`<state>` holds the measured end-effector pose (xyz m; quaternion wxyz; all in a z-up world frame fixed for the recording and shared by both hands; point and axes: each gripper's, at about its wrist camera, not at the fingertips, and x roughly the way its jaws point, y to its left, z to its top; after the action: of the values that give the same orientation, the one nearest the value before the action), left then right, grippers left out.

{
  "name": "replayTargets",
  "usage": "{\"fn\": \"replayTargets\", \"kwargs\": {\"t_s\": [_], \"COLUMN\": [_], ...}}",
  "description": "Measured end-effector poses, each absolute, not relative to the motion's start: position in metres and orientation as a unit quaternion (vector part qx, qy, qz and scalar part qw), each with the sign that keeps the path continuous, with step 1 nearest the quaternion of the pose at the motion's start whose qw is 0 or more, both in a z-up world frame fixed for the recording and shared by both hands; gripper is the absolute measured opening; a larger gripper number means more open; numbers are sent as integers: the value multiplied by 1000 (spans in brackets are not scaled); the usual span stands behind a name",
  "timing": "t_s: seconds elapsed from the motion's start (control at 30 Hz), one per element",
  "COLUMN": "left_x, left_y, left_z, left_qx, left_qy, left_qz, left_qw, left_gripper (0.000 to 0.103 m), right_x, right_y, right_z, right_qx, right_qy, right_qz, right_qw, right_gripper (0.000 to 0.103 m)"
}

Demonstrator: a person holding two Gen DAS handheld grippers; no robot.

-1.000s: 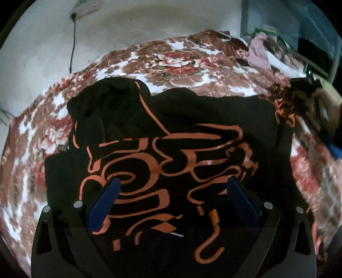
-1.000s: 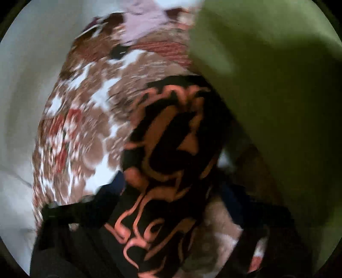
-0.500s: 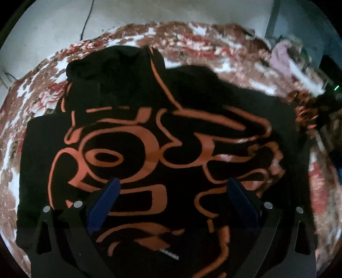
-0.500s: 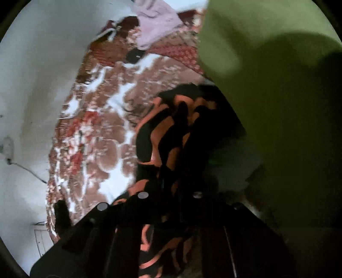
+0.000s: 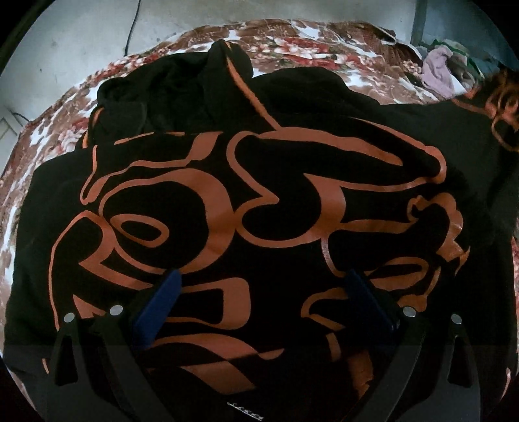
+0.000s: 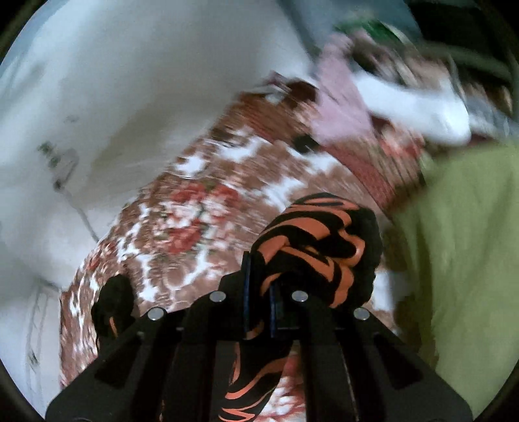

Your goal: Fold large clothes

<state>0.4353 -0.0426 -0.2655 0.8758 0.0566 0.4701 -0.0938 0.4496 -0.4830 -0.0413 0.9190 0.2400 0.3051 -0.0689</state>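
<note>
A large black garment point(image 5: 259, 201) with a bold orange swirling print lies spread across a bed covered by a floral bedspread point(image 5: 292, 39) in red, brown and white; its hood or collar part is bunched at the far edge, toward a pale wall point(image 5: 81, 29) with a dark cable running down it. The left gripper point(image 5: 264, 285) hangs over the near part of the print with its two blue-padded fingers point(image 5: 159, 305) standing wide apart; nothing lies clamped between them, and whether the tips touch the cloth cannot be told. At the far right of this view a fold of the same garment is raised off the bed, its orange lines blurred.

In the right wrist view the right gripper point(image 6: 259, 308) has its jaws pressed tight together on a bunched fold of the black and orange garment point(image 6: 311, 240); the cloth bulges above the fingertips and a strip of it trails down between the black arms of the tool. The picture is smeared by motion; behind the held fold lie the floral bedspread point(image 6: 194, 207), a pile of pink and white clothes point(image 6: 343, 107) at the far end of the bed, and a green cloth point(image 6: 464, 246) filling the right side.
</note>
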Motion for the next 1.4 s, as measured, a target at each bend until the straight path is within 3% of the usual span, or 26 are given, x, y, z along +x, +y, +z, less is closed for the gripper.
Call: {"fn": "replayTargets", "kwargs": {"t_s": [0.23, 0.4, 0.53, 0.67, 0.8, 1.0, 1.07, 1.17, 1.2, 1.23, 1.27, 1.3, 1.33, 1.4], "left_x": [433, 403, 360, 327, 317, 297, 293, 295, 297, 300, 303, 306, 309, 317], "left_y": [-34, 24, 99, 159, 185, 207, 207, 203, 202, 200, 198, 195, 191, 181], "left_z": [-252, -201, -172, -176, -191, -145, -129, -111, -108, -105, -100, -97, -93, -81], "left_qx": [50, -16, -63, -71, -37, -12, 3, 27, 35, 39, 44, 48, 54, 67], "left_qy": [481, 429, 400, 408, 438, 399, 389, 381, 379, 378, 377, 377, 374, 364], "left_qz": [-114, -102, -86, -68, -29, 2, -4, -6, -3, -3, -4, -5, -5, -11], "left_qw": [868, 897, 910, 908, 898, 917, 921, 924, 925, 925, 925, 925, 926, 929], "left_gripper": [98, 98, 98, 98, 98, 98, 98, 98, 98, 98, 98, 98, 98, 98], "right_x": [448, 448, 438, 427, 414, 392, 388, 379, 377, 374, 369, 363, 355, 342], "right_y": [-313, -186, -83, -6, 49, 88, 96, 101, 101, 100, 97, 94, 89, 83], "right_z": [37, 27, -21, -87, -163, -234, -261, -278, -279, -277, -271, -263, -254, -241], "right_qx": [86, -27, -124, -203, -303, -393, -431, -468, -474, -480, -477, -466, -455, -450], "right_qy": [243, 239, 256, 283, 306, 310, 321, 296, 289, 277, 264, 254, 241, 215], "right_qz": [10, 54, 86, 97, 95, 77, 81, 61, 54, 41, 37, 43, 51, 61], "right_qw": [966, 969, 955, 932, 897, 862, 839, 831, 830, 831, 838, 846, 856, 864], "right_gripper": [9, 9, 9, 9, 9, 10, 19, 23, 31, 50, 62, 90, 98, 98]}}
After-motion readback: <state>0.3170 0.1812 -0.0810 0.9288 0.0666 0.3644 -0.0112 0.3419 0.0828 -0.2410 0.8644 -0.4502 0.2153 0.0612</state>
